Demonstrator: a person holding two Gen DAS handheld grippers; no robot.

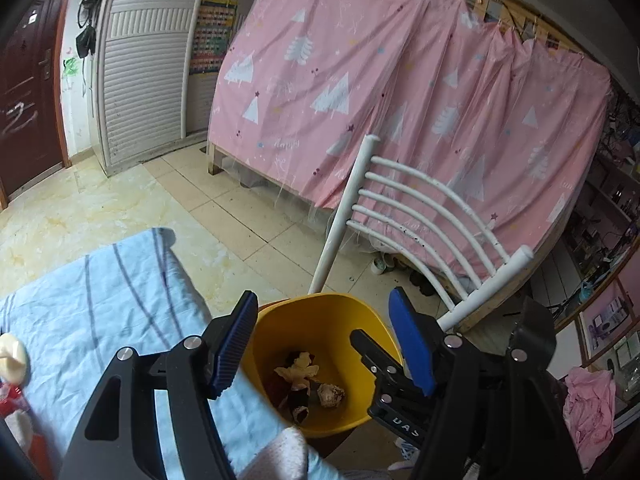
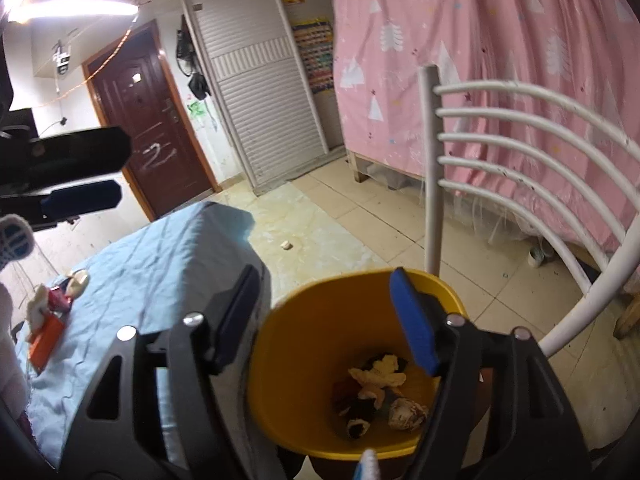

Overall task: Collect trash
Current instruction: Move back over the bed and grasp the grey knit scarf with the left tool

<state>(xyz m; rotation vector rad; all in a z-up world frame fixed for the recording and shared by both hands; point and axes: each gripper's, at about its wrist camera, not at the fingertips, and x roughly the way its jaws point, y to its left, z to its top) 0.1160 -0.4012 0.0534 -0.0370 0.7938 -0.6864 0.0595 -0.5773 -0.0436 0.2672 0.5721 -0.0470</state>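
Crumpled trash (image 2: 384,392) lies at the bottom of the yellow bin (image 2: 304,344), which stands on the floor just beside the blue-sheeted counter (image 2: 160,264) and before a white chair (image 2: 532,152). More scraps (image 2: 52,308) sit on the counter's far edge. The right gripper (image 2: 328,320) hangs over the bin, fingers spread wide, holding nothing. The left gripper (image 1: 324,344) hovers likewise, wide open and empty.

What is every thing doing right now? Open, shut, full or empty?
Left gripper: open, holding nothing, above the bin.
Right gripper: open, holding nothing, above the bin.
Yellow bin: upright, crumpled trash at its bottom, mostly unfilled.
Brown door: shut.
Orange packet: lying on the blue cloth, not yet collected.
White chair: upright beside the bin.
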